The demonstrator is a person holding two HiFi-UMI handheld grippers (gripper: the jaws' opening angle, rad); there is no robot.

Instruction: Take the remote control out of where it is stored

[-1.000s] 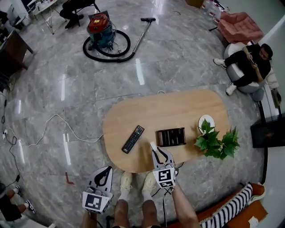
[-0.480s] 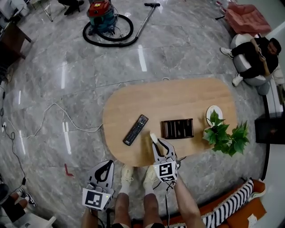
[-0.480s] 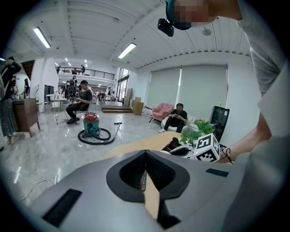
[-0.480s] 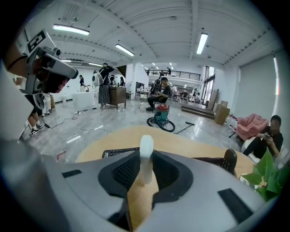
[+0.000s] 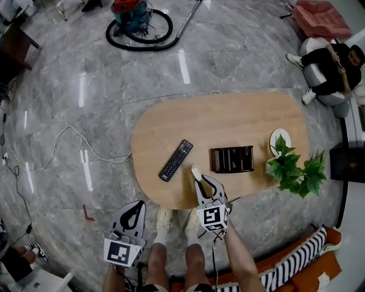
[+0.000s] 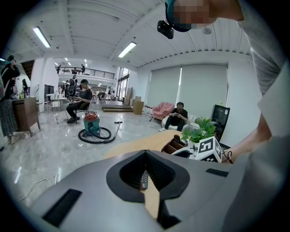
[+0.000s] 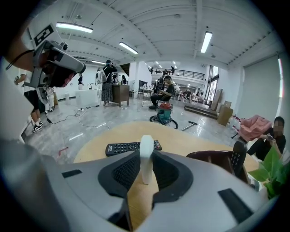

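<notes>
A black remote [image 5: 175, 160] lies flat on the oval wooden table [image 5: 228, 122], left of a dark slotted box [image 5: 232, 159]. In the right gripper view the flat remote [image 7: 133, 147] is straight ahead, and a second black remote [image 7: 237, 159] stands upright in the box [image 7: 213, 157]. My right gripper [image 5: 199, 181] hovers over the table's front edge, shut on a slim white piece [image 7: 146, 158] that sticks up past its tips. My left gripper [image 5: 138, 203] hangs off the table at the lower left, shut and empty. The remote on the table [image 6: 144, 180] shows through its jaws.
A potted plant [image 5: 293, 171] and a white dish [image 5: 279, 138] sit at the table's right end. My feet [image 5: 162, 231] stand at the front edge. A vacuum cleaner [image 5: 132, 14] and a floor cable [image 5: 63, 151] lie beyond; a person [image 5: 328, 68] sits far right.
Both grippers have sunk a little and the view has shifted over the table. The remote and the box have not moved. The right gripper still holds the white piece.
</notes>
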